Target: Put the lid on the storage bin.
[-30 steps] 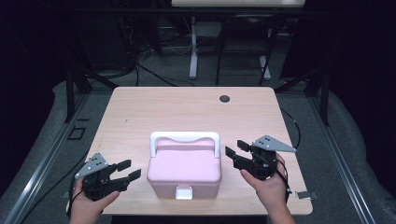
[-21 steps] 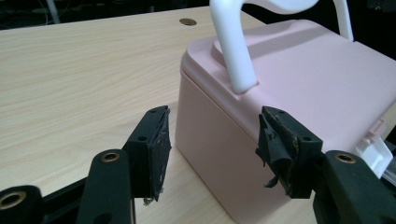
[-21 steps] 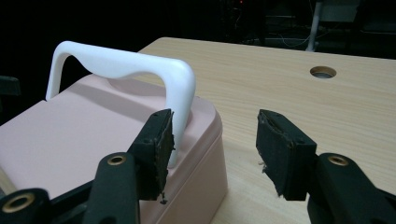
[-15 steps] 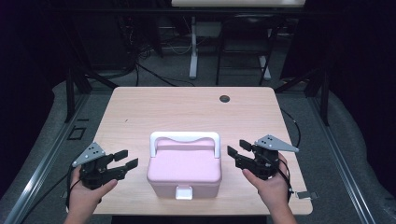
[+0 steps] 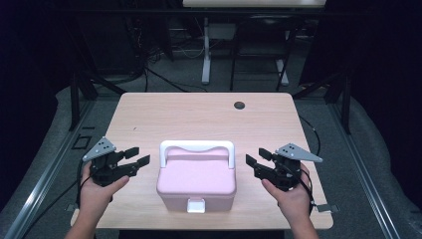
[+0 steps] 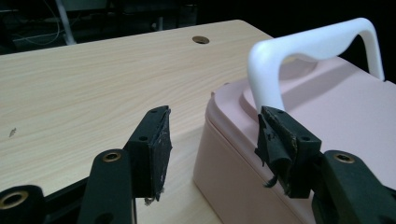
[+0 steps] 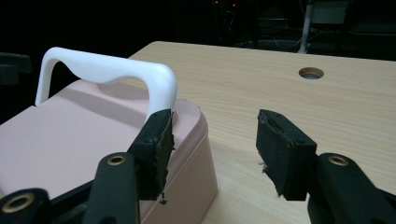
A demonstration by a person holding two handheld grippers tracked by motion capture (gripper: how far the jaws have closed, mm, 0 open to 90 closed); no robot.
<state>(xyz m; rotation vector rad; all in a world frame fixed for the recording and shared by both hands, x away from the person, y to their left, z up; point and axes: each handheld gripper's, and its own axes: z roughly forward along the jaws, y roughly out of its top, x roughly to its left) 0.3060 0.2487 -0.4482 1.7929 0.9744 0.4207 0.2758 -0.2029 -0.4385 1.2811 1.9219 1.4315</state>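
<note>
Pink box (image 5: 196,180) centred on surface (image 5: 199,117). Left tool (image 5: 133,158) and right tool (image 5: 255,159) flanking it, jaws wide, holding nothing.

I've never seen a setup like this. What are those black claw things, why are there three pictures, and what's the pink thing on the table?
A person holds a two-jaw tool in each hand: the left gripper and the right gripper. One camera looks down from above; the other two ride on the grippers and look along their black jaws. On the wooden table stands a pink box with a white handle, upright, and a white latch. Both grippers are open, one on each side of the box, holding nothing.
</note>
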